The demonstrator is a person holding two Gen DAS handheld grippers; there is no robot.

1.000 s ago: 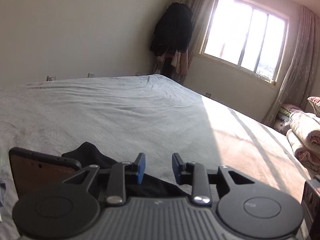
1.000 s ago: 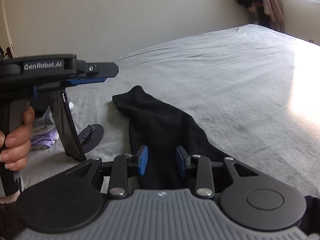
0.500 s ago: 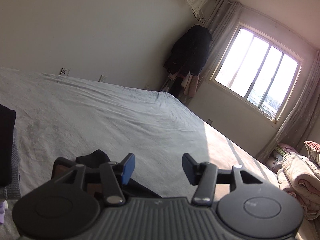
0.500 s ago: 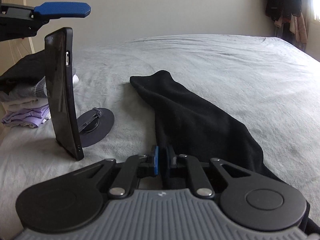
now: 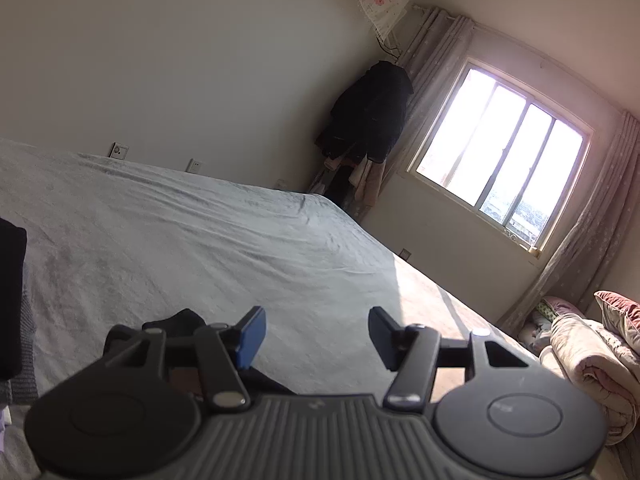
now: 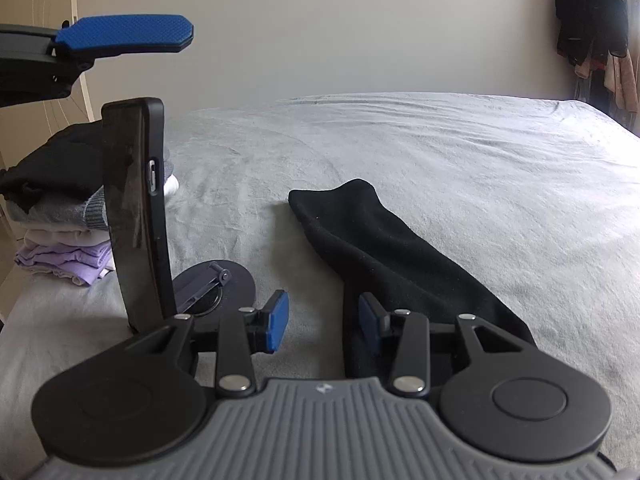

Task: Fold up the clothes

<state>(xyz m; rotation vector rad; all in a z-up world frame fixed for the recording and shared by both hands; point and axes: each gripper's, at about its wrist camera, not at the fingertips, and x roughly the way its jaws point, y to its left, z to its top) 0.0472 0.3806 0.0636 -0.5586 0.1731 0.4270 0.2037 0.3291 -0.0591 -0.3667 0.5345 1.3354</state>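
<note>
A black garment (image 6: 392, 248) lies flat on the grey bed (image 6: 460, 168), running from the near right toward the middle. The right gripper (image 6: 323, 317) hangs low over its near end, fingers spread apart and holding nothing; the right blue pad sits over the cloth, the left over bare sheet. The left gripper (image 5: 316, 334) is raised above the bed, fingers wide apart and empty. At the left a phone (image 6: 138, 208) stands upright on a round stand (image 6: 224, 284), just in front of a stack of folded clothes (image 6: 60, 216). A window (image 5: 500, 172) glows far right.
</note>
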